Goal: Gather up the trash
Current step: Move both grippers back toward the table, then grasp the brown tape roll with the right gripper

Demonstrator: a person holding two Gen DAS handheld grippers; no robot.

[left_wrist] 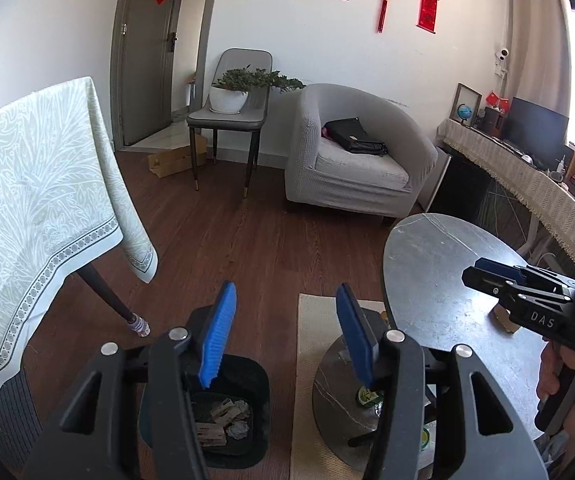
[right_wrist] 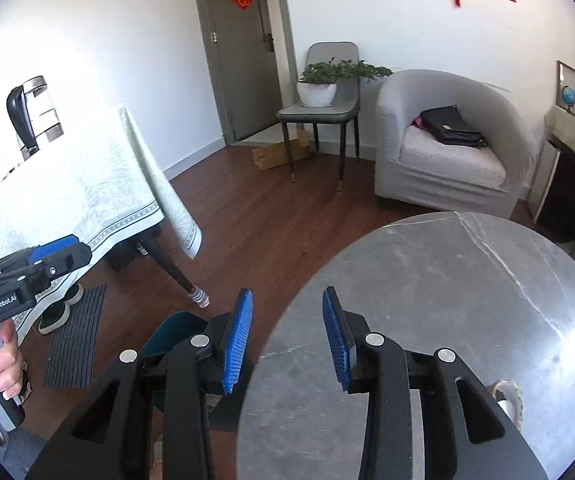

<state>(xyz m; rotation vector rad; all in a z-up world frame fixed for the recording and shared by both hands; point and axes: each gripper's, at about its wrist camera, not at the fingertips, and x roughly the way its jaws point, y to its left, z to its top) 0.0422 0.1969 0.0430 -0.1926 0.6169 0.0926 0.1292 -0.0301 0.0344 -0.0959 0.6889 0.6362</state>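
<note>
A dark trash bin (left_wrist: 259, 372) stands on the wood floor below my left gripper (left_wrist: 285, 292); crumpled paper and cardboard scraps (left_wrist: 223, 416) lie inside it. The left gripper's blue pads stand apart with nothing between them. My right gripper (right_wrist: 287, 292) hovers over the near edge of the round grey marble table (right_wrist: 447, 280), open and holding nothing. In the right wrist view the bin (right_wrist: 175, 328) shows only partly behind the left finger. A small brown-edged object (right_wrist: 507, 396) lies on the tabletop near the right finger. Green-labelled items (left_wrist: 367, 396) sit on the table's lower tier.
A dining table with a pale green cloth (left_wrist: 39, 200) and dark leg (left_wrist: 107, 296) stands left. A grey armchair (left_wrist: 359, 160) with a black bag, a chair with a potted plant (left_wrist: 231, 96) and a cardboard box (left_wrist: 171, 160) stand behind. Shoes and a mat (right_wrist: 75, 336) lie under the dining table.
</note>
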